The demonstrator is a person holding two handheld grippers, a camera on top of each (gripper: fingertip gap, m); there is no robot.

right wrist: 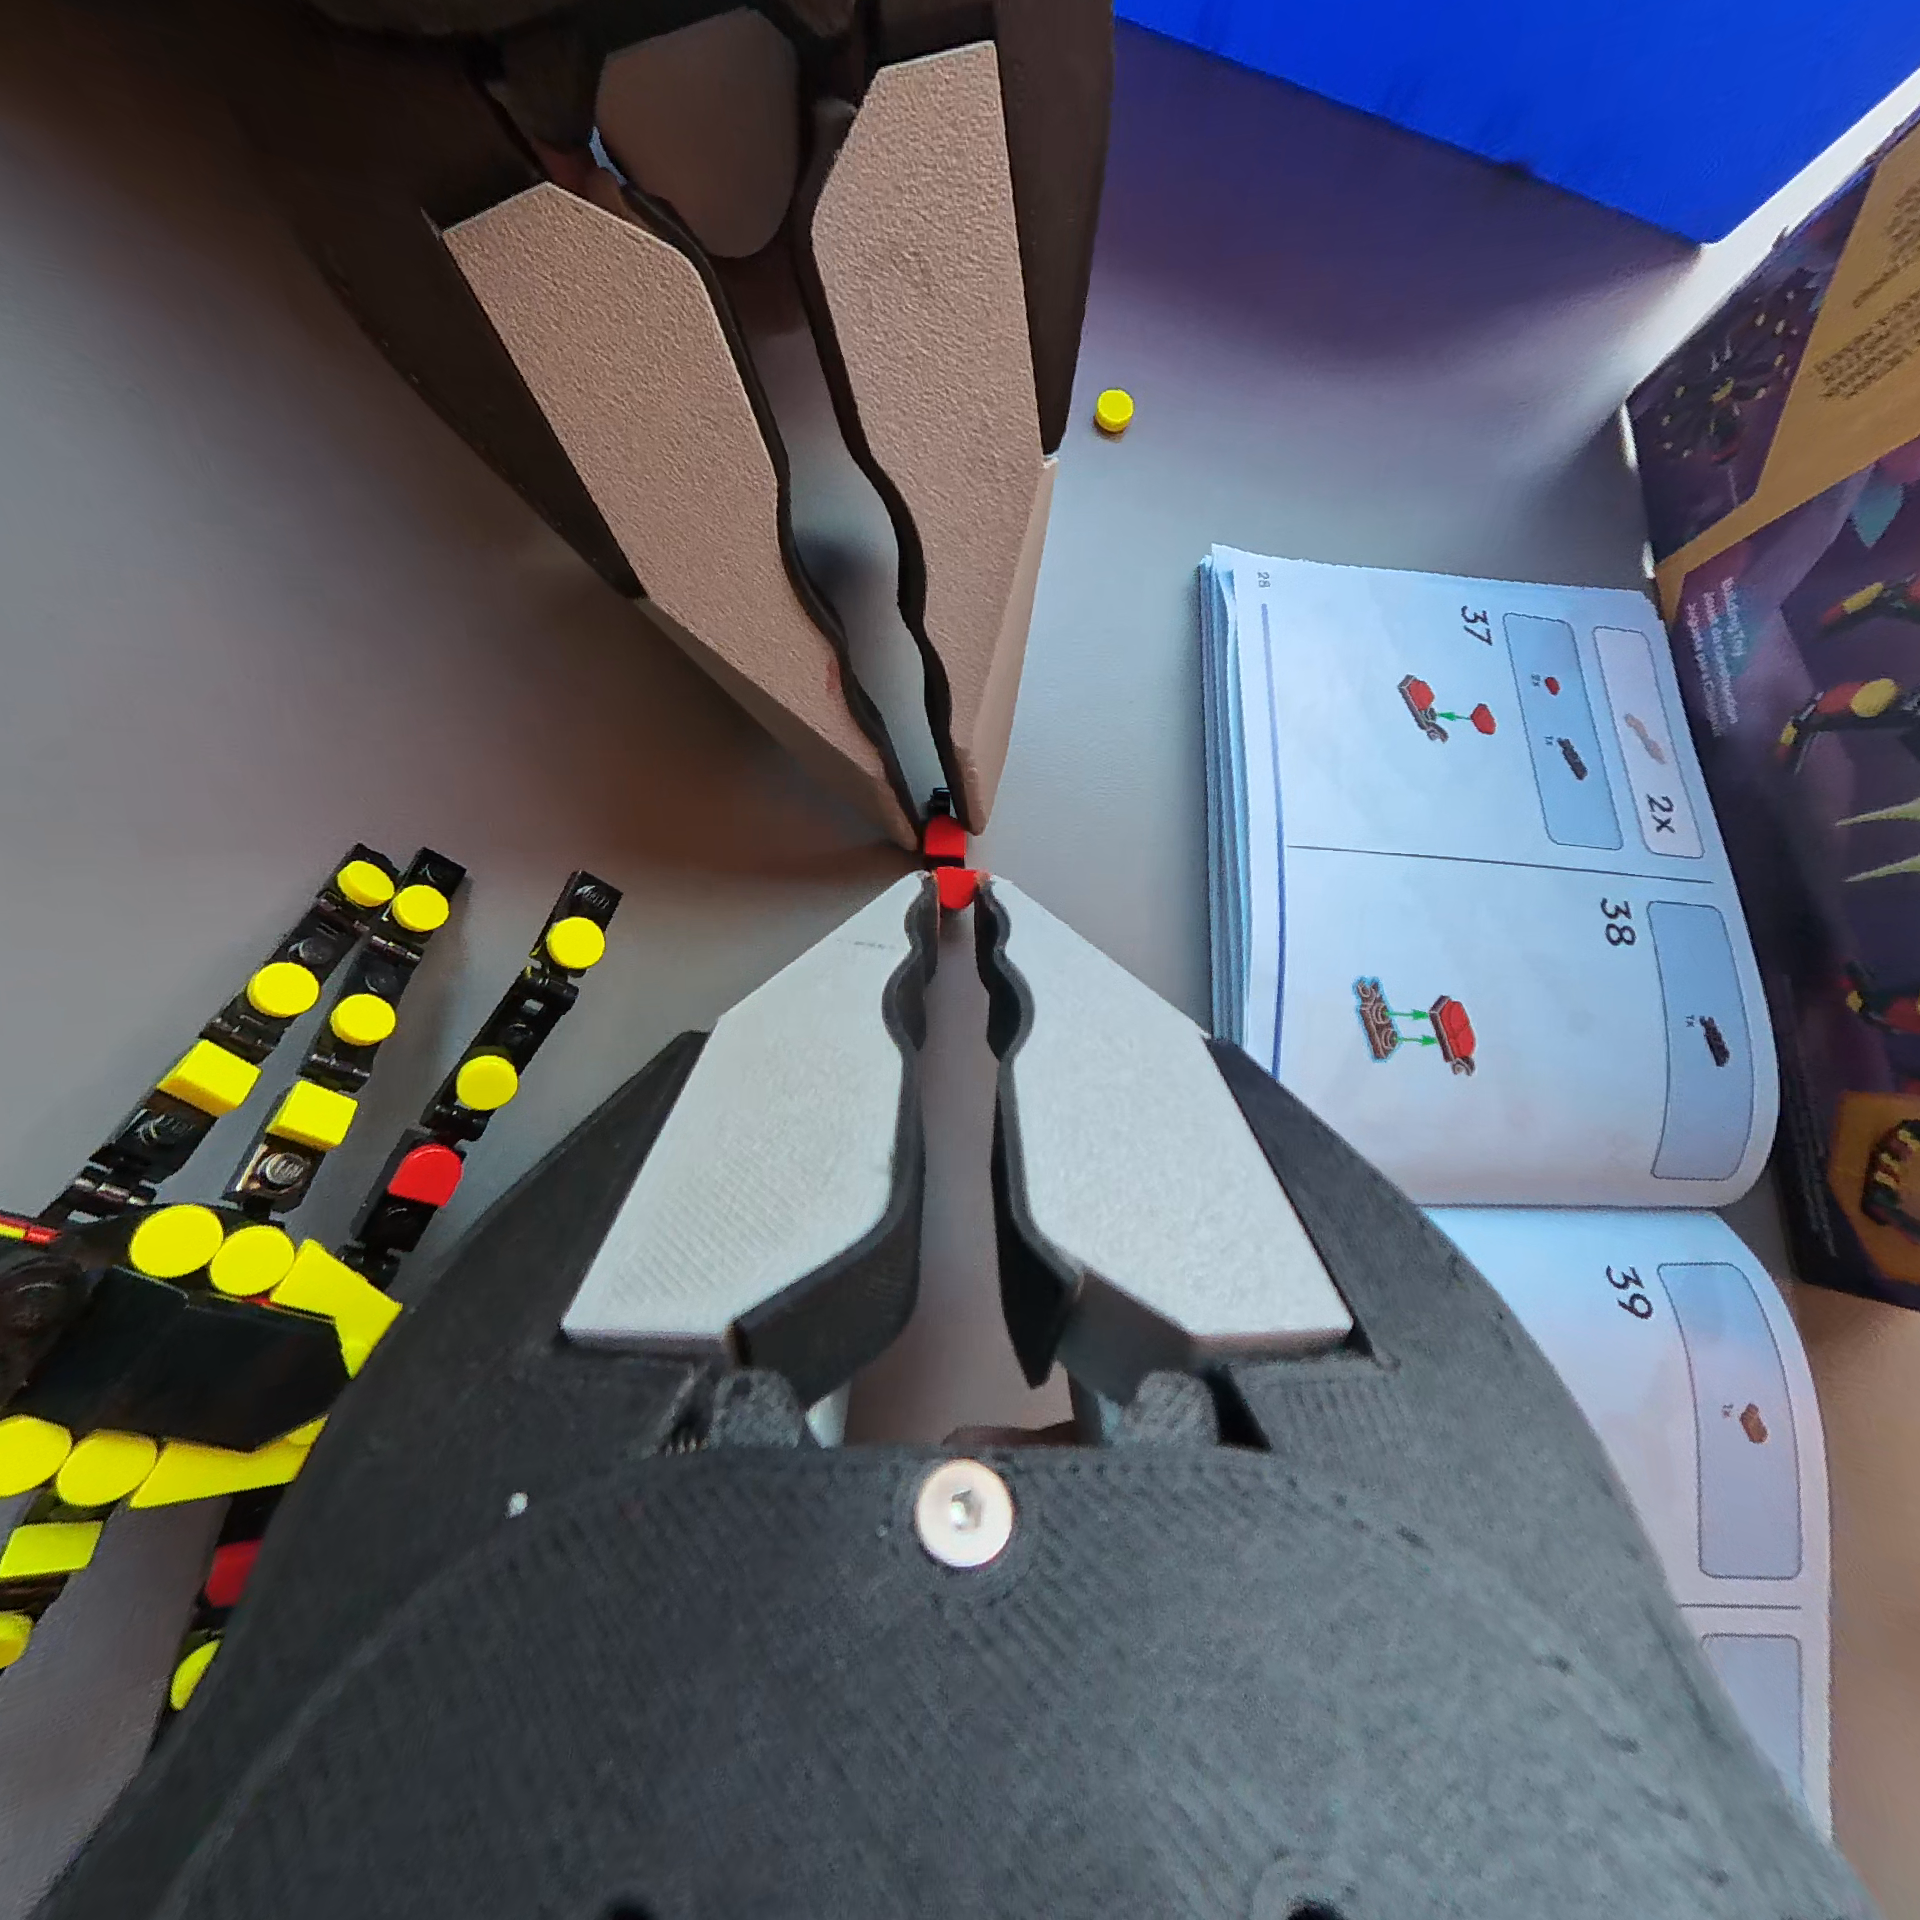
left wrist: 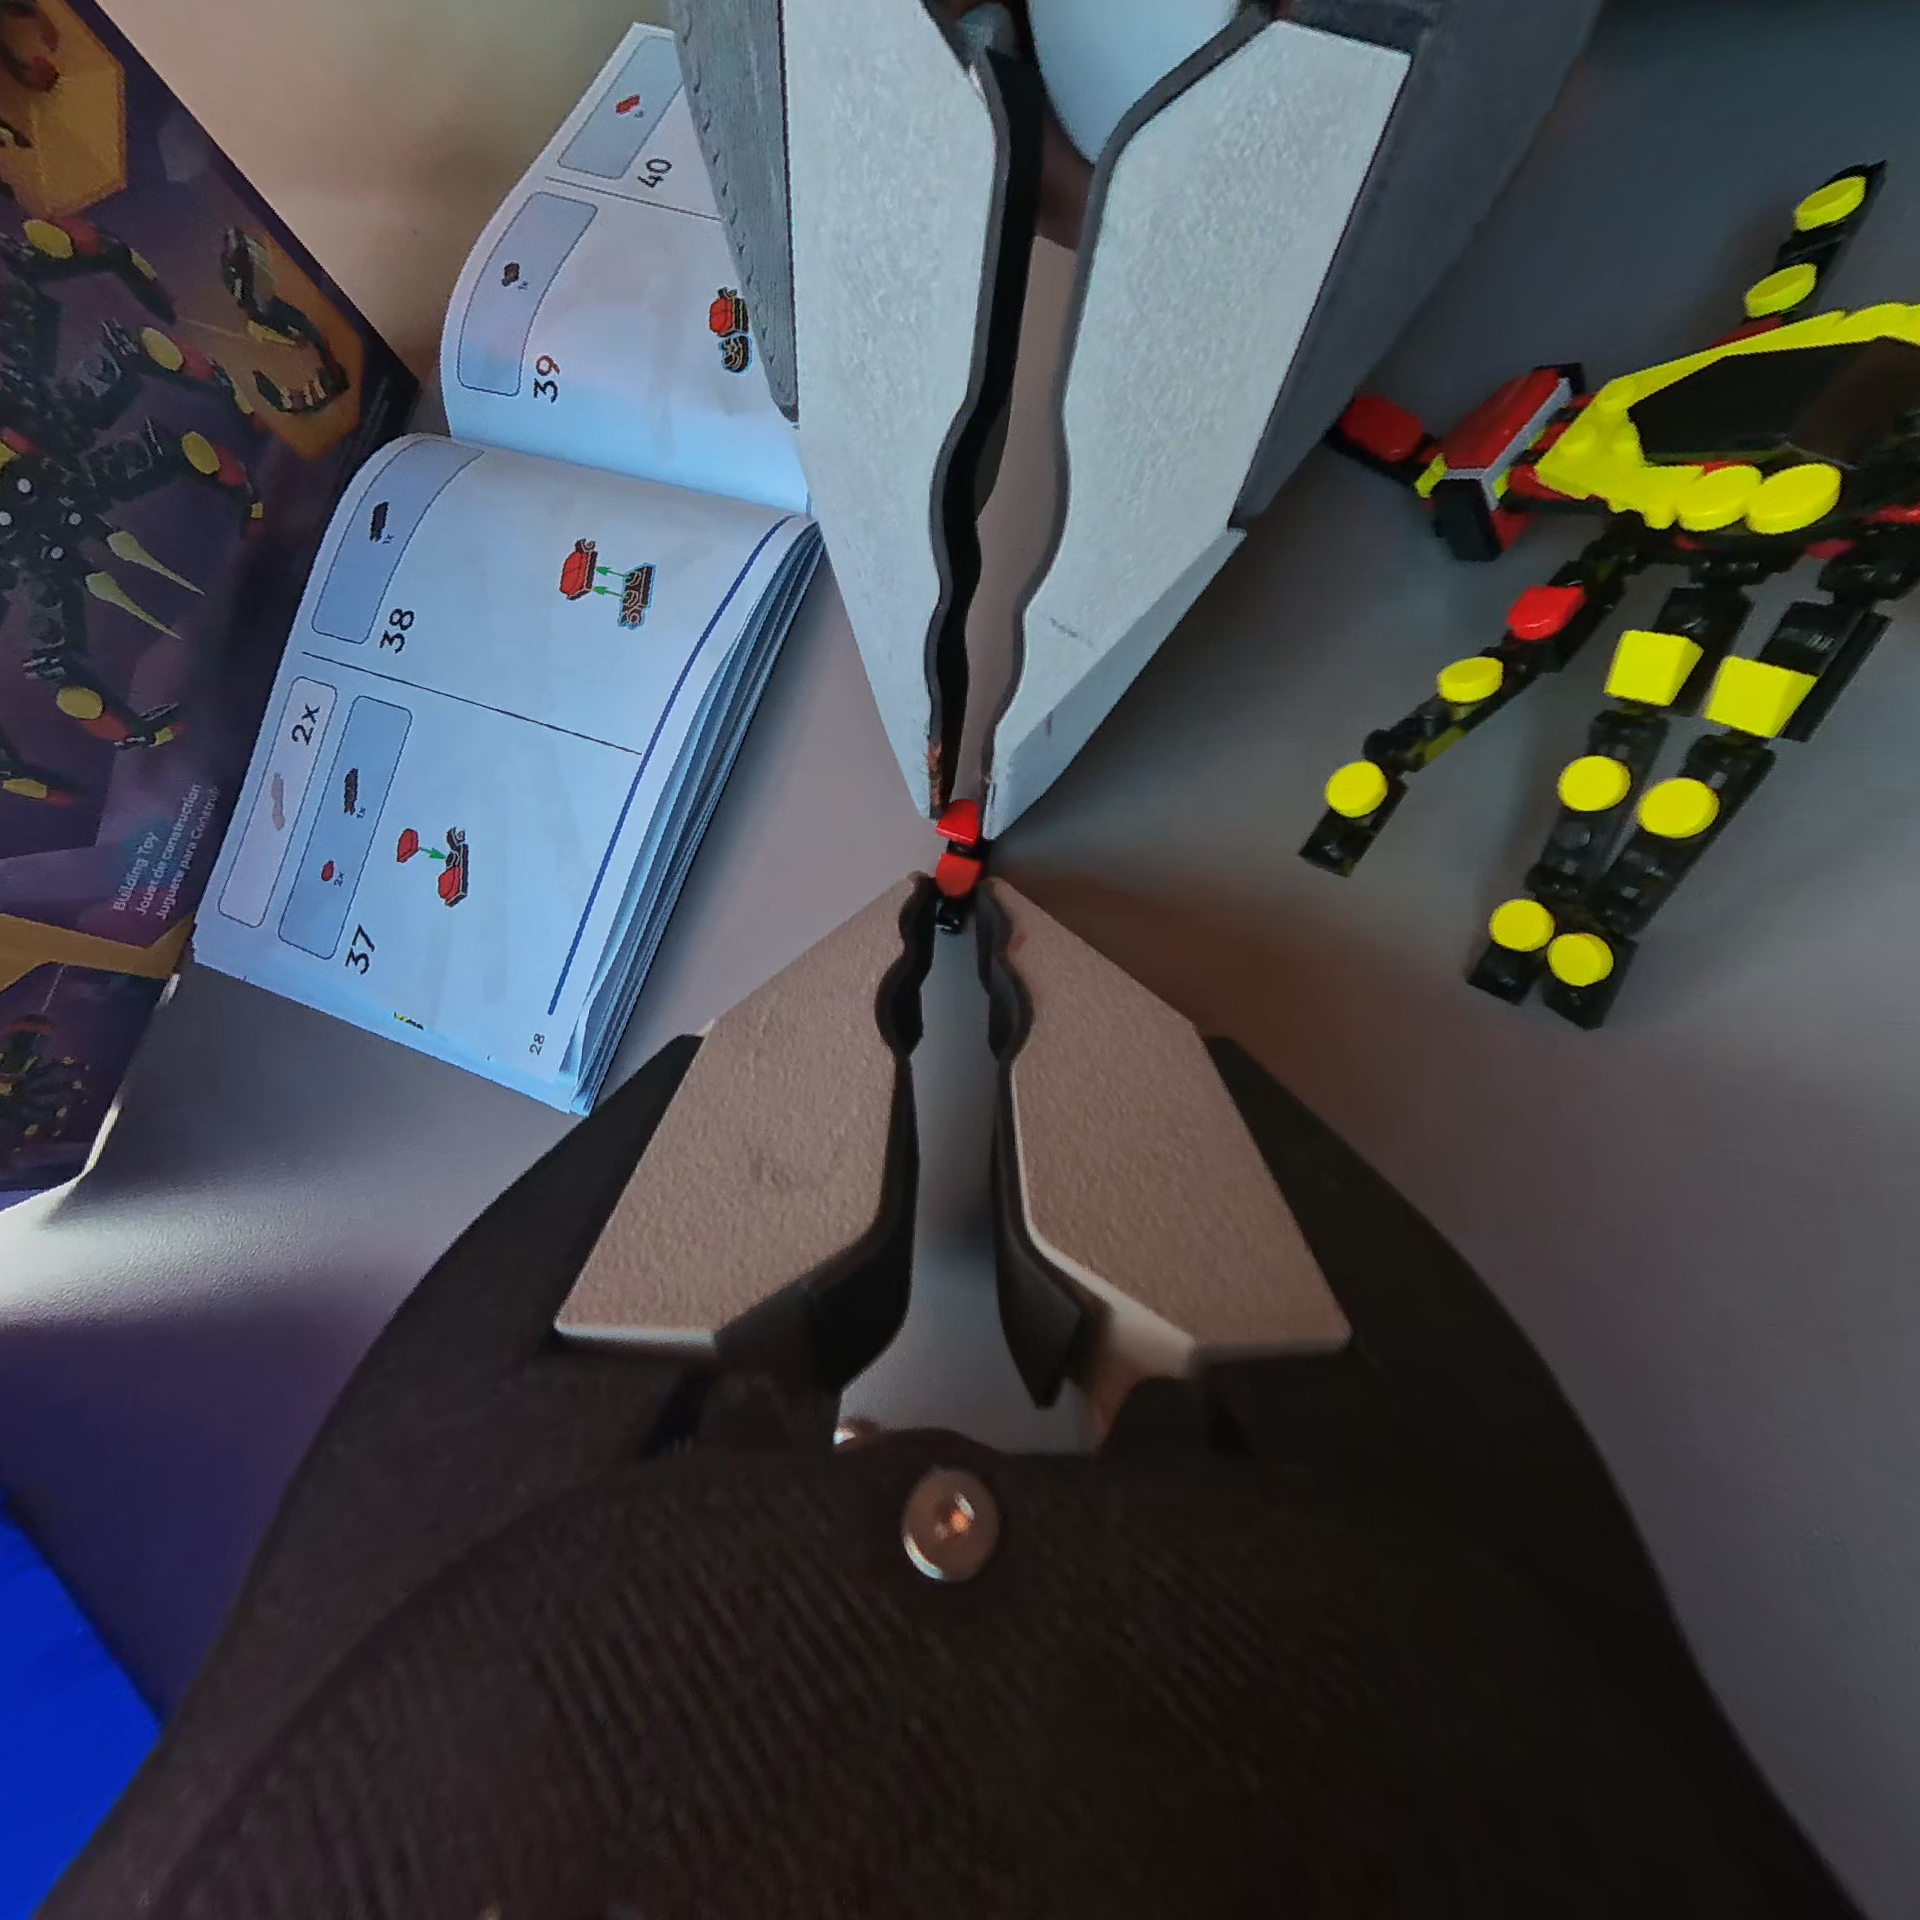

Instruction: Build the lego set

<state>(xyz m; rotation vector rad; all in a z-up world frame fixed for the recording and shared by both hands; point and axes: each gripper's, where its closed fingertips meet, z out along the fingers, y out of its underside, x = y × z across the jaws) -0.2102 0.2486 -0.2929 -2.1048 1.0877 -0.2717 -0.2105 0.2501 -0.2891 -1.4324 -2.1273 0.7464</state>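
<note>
In the left wrist view my left gripper (left wrist: 951, 899), with tan pads, is shut on a small red piece on a black plate (left wrist: 956, 875). My right gripper (left wrist: 962, 808), with grey pads, comes from the top, shut on a small red piece (left wrist: 957, 823). The two pieces meet tip to tip above the table. In the right wrist view the right gripper (right wrist: 954, 902) pinches its red piece (right wrist: 954, 886) against the left gripper's red-and-black piece (right wrist: 943, 836), held by the left gripper (right wrist: 940, 812). The partly built black, yellow and red model (left wrist: 1662, 520) lies to the side (right wrist: 208, 1278).
An open instruction booklet (left wrist: 499, 727) lies on the grey table, and also shows in the right wrist view (right wrist: 1455, 883). The purple set box (left wrist: 125, 468) stands behind it (right wrist: 1818, 623). A loose yellow round stud (right wrist: 1114, 408) lies on the table. A blue surface (right wrist: 1455, 83) borders the table. Left and right tips are no more than a few centimetres apart.
</note>
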